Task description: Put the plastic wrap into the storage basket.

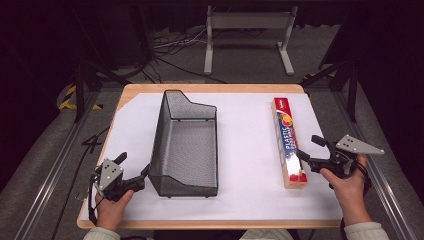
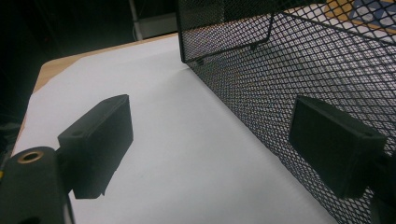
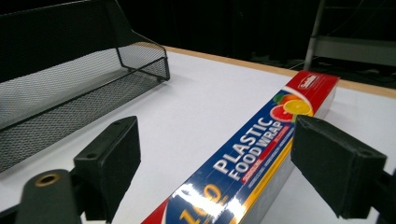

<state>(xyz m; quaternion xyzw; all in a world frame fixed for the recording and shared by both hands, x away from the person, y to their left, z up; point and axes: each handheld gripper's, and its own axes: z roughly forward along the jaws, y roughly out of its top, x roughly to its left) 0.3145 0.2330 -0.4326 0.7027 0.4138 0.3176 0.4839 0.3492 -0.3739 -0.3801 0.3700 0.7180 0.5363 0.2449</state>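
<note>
Two grippers sit low over the counter (image 1: 240, 210), a wooden top covered by a white sheet, each held in a person's hand at the near edge. The left gripper (image 1: 134, 169) is at the near left, its jaws spread wide with nothing between them; one jaw lies just beside the near left corner of the black mesh basket (image 1: 185, 145), though contact cannot be told. In the left gripper view the mesh wall (image 2: 299, 70) runs along the right, behind the right-hand jaw, and bare white sheet lies between the jaws.

The basket stands upright near the middle of the counter, long side running away from the person, its far wall taller than its near one – it holds nothing.

Well apart to the right lies the plastic food wrap box (image 1: 289, 142), a long red and yellow carton resting flat, parallel to the basket. The right gripper (image 1: 310, 148) is at the box's near end, jaws spread – in the right gripper view the box (image 3: 261, 154) passes between them, one jaw on each side, neither pressed against it
</note>
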